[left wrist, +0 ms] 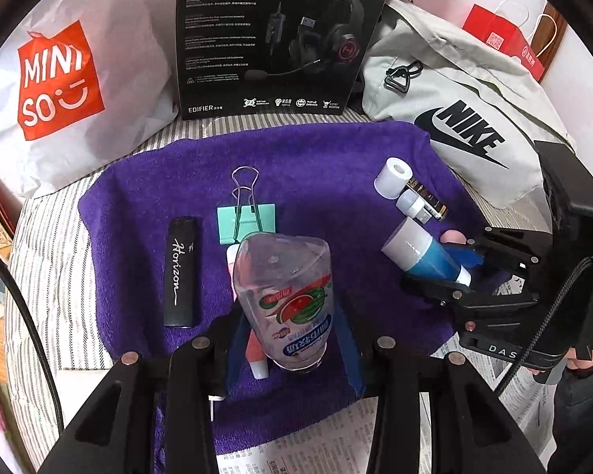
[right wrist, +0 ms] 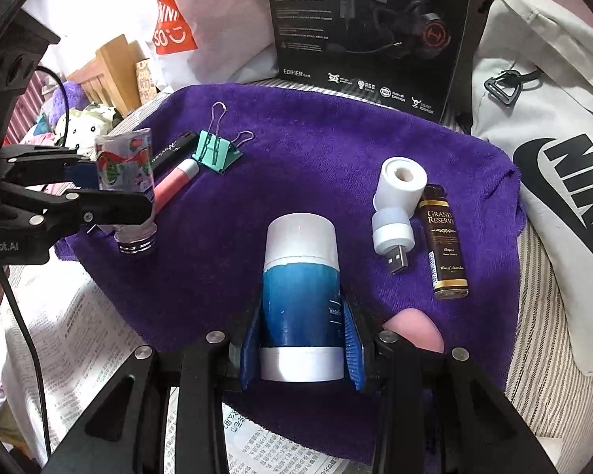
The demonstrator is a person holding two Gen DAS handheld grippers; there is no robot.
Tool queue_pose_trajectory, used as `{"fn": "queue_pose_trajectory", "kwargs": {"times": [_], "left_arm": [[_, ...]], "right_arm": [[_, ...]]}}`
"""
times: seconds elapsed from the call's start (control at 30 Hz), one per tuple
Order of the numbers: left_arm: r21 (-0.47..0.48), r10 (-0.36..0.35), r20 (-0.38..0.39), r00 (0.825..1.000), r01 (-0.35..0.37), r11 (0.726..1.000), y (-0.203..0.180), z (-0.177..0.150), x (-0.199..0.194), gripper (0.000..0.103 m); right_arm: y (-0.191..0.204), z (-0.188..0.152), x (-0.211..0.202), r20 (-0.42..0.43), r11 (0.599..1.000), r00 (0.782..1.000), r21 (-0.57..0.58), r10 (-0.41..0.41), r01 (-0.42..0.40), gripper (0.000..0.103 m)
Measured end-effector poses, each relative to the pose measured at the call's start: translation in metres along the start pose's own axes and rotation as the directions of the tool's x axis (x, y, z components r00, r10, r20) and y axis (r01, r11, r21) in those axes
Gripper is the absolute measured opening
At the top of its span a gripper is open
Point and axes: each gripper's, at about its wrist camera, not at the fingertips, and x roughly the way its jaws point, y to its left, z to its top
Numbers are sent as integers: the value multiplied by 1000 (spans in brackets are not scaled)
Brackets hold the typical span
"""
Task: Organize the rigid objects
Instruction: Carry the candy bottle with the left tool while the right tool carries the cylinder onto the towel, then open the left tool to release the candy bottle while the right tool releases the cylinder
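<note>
My left gripper (left wrist: 292, 349) is clamped on one clear plastic bottle with a watermelon label (left wrist: 286, 296), its long axis running toward twelve o'clock, cap end (right wrist: 136, 243) downward. My right gripper (right wrist: 302, 349) grasps one blue-and-white cylindrical tube (right wrist: 301, 296), also pointing to twelve. On the purple towel (right wrist: 316, 150) lie one black lighter (left wrist: 180, 270), one mint binder clip (left wrist: 246, 217), one pink tube (right wrist: 174, 185), one white USB plug light (right wrist: 395, 213), one brown miniature bottle (right wrist: 444, 243) and one pink rounded object (right wrist: 415, 333) at four o'clock.
</note>
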Motion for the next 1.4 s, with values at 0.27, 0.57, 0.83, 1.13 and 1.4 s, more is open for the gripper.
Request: {"fn": "queue_pose_trajectory", "kwargs": {"times": [0.27, 0.57, 0.83, 1.13, 1.4], "left_arm": [[20, 5, -22, 1000, -5, 1000, -4, 13, 12, 39], [59, 40, -76, 996, -36, 998, -20, 25, 42, 38], [145, 114, -102, 988, -98, 985, -37, 27, 46, 39], [106, 107, -80, 991, -98, 990, -34, 23, 39, 40], [104, 106, -99, 989, -96, 990, -45, 11, 32, 72]], "right_arm": [[-9, -5, -20, 35, 999, 999, 33, 2, -3, 49], [-18, -10, -43, 75, 997, 997, 80, -3, -3, 53], [-19, -17, -44, 66, 995, 998, 104, -3, -4, 53], [-22, -30, -56, 76, 991, 997, 136, -11, 1, 53], [-18, -43, -69, 75, 987, 995, 151, -66, 54, 62]]}}
